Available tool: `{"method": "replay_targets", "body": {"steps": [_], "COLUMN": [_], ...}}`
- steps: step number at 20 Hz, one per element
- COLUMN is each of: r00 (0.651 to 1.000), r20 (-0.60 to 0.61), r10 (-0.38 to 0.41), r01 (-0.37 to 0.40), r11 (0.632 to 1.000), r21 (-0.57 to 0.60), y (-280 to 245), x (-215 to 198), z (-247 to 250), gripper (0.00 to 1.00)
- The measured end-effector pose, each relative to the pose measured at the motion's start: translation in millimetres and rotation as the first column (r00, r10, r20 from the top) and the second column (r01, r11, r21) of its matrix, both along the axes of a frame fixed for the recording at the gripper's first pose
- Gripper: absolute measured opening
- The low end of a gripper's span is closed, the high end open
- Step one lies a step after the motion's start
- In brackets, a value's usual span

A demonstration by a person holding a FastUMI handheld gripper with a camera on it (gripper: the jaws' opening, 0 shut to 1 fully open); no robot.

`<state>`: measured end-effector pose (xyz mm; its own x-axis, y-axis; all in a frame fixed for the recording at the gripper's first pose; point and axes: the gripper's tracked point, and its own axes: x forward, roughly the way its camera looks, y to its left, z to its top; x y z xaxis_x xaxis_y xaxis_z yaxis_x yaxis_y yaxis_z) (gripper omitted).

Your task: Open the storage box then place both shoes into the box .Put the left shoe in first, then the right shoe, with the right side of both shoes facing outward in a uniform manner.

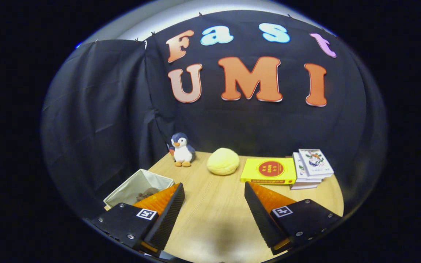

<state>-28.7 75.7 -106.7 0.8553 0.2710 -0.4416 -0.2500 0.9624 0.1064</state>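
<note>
The tool hovers over a wooden desk, its two ribbed fingers spread wide and grasping nothing. Just beyond the left finger sits a white fabric box, its top open, with something brownish and indistinct inside. The cloth walls look soft and light; a pinch on the rim would likely buckle it, so a steady hold near a corner seems wisest. Farther ahead stand a plush penguin, a yellow cushion, a yellow book, and a stack of booklets beyond the right finger.
</note>
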Motion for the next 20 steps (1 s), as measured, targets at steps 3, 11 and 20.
{"method": "replay_targets", "body": {"steps": [3, 11, 20], "r00": [0.99, 0.944, 0.881], "r20": [0.139, 0.315, 0.453], "r10": [-0.025, -0.103, -0.14], "r01": [0.03, 0.1, 0.129], "r11": [0.999, 0.995, 0.99], "r21": [-0.032, 0.027, 0.056], "y": [-30, -74, -70], "x": [5, 25, 26], "z": [34, 87, 128], "gripper": [0.99, 0.99, 0.98]}}
